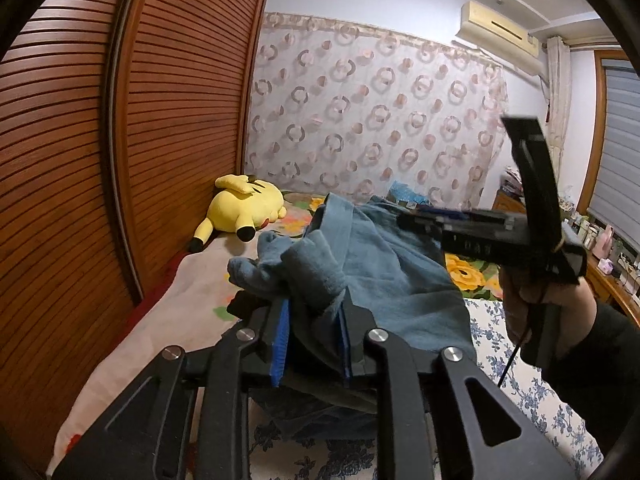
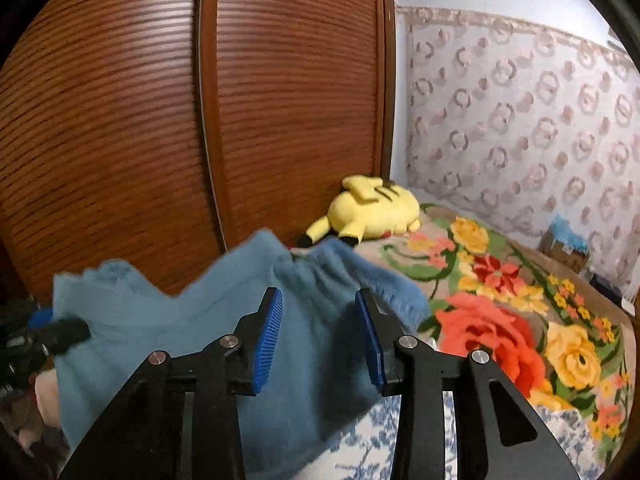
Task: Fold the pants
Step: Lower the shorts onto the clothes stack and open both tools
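The blue-grey pants (image 1: 384,268) are lifted in a bunch above the bed. A fold of their thick cloth fills the gap between the blue pads of my left gripper (image 1: 314,312), which is shut on it. In the right wrist view the pants (image 2: 168,332) hang in front of my right gripper (image 2: 318,300), whose blue pads stand apart with the cloth loose between them, not pressed. The right gripper (image 1: 412,218) also shows from the side, held by a hand (image 1: 528,304), with its tips at the far edge of the pants. The left gripper (image 2: 68,330) is a dark blur at the far left.
A yellow plush toy (image 1: 244,208) (image 2: 372,208) lies at the head of the bed against the brown slatted wardrobe (image 1: 80,160). A flowered blanket (image 2: 500,320) and a blue-and-white sheet (image 1: 520,360) cover the bed. A patterned curtain (image 1: 380,120) hangs behind, and a cluttered desk (image 1: 612,272) stands at the right.
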Tool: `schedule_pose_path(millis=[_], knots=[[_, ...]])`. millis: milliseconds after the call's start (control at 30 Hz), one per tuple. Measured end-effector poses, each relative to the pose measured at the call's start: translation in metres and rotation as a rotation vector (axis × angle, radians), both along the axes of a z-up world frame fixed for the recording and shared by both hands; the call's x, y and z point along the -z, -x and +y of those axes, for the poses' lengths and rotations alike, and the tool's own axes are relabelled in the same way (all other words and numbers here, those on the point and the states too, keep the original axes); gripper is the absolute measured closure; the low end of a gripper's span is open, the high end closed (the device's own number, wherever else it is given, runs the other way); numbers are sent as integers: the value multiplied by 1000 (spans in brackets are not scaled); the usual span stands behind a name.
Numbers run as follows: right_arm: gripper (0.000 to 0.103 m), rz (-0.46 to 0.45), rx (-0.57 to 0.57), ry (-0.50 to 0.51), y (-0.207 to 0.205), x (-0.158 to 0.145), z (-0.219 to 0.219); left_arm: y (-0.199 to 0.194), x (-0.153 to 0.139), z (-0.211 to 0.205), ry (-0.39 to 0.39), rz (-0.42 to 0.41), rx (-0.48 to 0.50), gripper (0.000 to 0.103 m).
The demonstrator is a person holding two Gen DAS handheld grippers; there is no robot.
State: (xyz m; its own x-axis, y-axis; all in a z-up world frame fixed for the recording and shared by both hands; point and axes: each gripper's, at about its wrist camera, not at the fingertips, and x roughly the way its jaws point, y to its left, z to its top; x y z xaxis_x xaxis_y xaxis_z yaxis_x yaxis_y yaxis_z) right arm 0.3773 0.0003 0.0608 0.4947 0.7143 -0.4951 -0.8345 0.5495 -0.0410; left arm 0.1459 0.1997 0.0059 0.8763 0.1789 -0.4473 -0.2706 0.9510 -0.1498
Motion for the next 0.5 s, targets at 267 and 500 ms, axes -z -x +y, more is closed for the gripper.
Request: schedule_pose_path(millis=[267,500], knots=[[64,13,42,-32,21,-12,-20,10,-6,-9,-19,3,29,55],[63,-8,65,-72,65,-20,-47,28,-17,-25,-28,-18,85,22]])
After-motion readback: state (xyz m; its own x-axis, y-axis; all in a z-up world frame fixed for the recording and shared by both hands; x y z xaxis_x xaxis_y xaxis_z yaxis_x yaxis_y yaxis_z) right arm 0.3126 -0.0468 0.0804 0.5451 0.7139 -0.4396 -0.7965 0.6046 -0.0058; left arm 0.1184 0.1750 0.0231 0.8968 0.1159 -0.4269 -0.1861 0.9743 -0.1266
